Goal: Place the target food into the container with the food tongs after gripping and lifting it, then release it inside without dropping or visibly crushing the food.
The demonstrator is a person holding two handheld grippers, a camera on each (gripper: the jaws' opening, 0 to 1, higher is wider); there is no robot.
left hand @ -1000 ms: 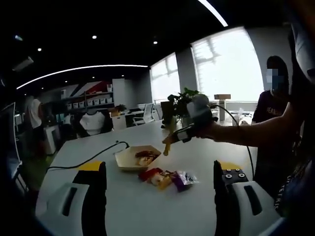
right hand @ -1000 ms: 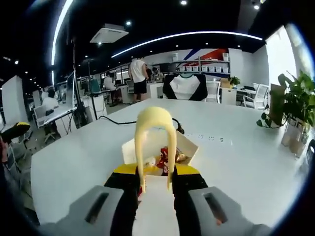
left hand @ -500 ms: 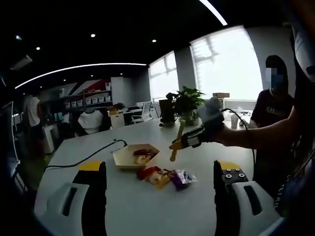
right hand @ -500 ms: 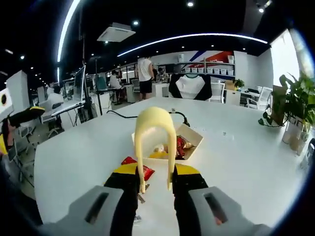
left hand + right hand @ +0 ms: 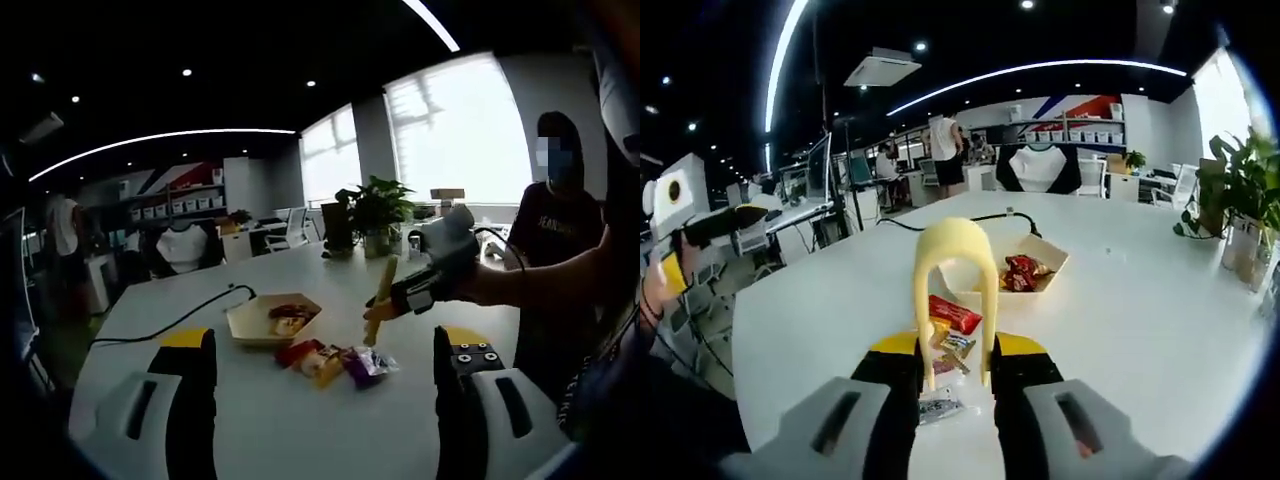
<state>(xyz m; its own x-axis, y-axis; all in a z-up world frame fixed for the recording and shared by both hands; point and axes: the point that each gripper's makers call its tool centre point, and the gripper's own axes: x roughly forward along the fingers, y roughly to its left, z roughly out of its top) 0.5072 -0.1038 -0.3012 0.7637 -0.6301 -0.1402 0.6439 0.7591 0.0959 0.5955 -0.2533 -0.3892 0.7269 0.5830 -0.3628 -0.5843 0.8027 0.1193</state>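
A pale paper container (image 5: 262, 322) sits on the white table (image 5: 300, 430) with a red packet and other snacks inside. In front of it lie several loose snack packets (image 5: 322, 360), one of them purple (image 5: 368, 364). My right gripper (image 5: 958, 352) is shut on yellow food tongs (image 5: 955, 285); a hand holds it (image 5: 432, 283) at the right of the left gripper view. The tongs (image 5: 379, 301) hang just above the purple packet with nothing in them. A red packet (image 5: 954, 314) lies under the tongs, and the container (image 5: 1032, 273) is beyond. My left gripper (image 5: 322, 342) is open, back from the food.
A black cable (image 5: 180, 322) runs across the table behind the container. A potted plant (image 5: 375, 210) stands at the far table edge. A person (image 5: 555, 220) stands at the right. My left gripper (image 5: 700, 222) shows at the far left of the right gripper view. Desks and chairs fill the room behind.
The right gripper with the tongs has drawn back from over the container and come down over the loose packets. The left gripper has stayed still and open.
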